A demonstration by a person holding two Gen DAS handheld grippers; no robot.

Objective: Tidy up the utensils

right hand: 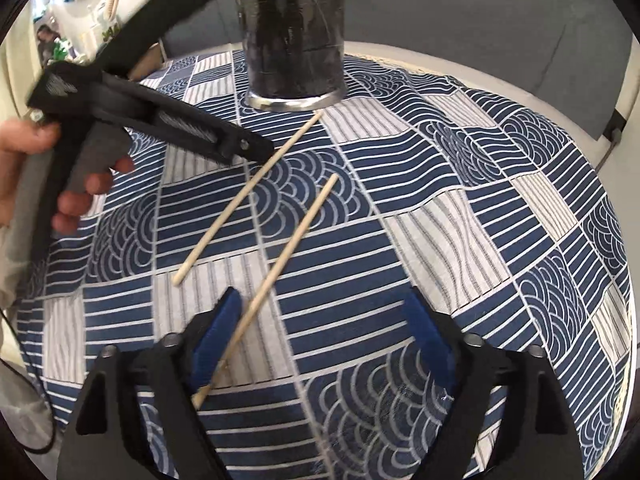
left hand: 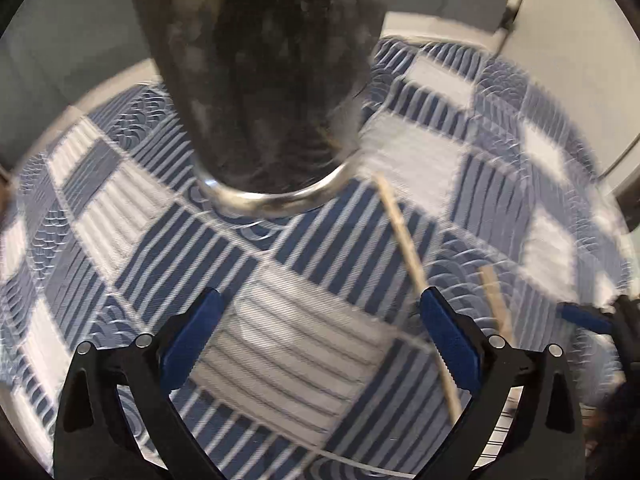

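1. While both claws are hanging over the worktop's blue patterned cloth, the right claw is gaping wide, one chopstick lying beside its left finger.
2. Left claw is spreading open, gripping nothing.
3. Second chopstick is lying near the dark holder.

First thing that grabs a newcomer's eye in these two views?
Probably the bold blue-and-white patterned tablecloth covering the whole table. On it lie two pale wooden chopsticks, slanted side by side, the nearer one running down beside the open right gripper's left finger. Behind them stands a dark holder with a shiny metal base.
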